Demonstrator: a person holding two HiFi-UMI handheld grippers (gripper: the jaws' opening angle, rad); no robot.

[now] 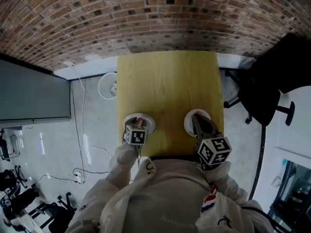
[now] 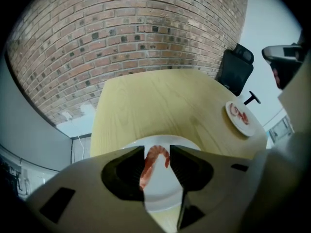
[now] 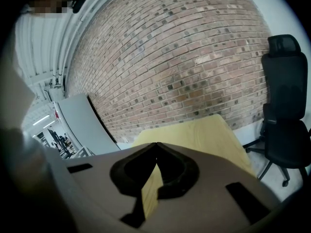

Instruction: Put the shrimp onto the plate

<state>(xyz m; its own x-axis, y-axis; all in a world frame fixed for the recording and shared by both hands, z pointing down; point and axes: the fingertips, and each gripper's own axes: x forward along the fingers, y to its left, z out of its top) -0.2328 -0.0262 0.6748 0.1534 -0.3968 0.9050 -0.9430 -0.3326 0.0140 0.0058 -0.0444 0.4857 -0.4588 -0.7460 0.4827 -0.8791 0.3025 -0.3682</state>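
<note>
A curled pink shrimp [image 2: 154, 155] sits between the jaws of my left gripper [image 2: 157, 149], its bend reaching both pads, so the jaws stand wide but closed on it. This happens just above a white plate [image 2: 163, 200] at the table's near left. In the head view the left gripper [image 1: 138, 123] hangs steeply over that plate [image 1: 148, 121]. A second white plate [image 1: 188, 124] at the near right carries more shrimp [image 2: 239, 113]. My right gripper [image 1: 196, 118] hovers over it, tips touching [image 3: 155, 144], nothing between them.
The yellow wooden table [image 1: 167, 81] runs away to a brick wall [image 1: 155, 13]. A black office chair [image 1: 265, 91] stands off the table's right side. A white fan [image 1: 108, 85] lies on the floor at the left. The person's white sleeves fill the near edge.
</note>
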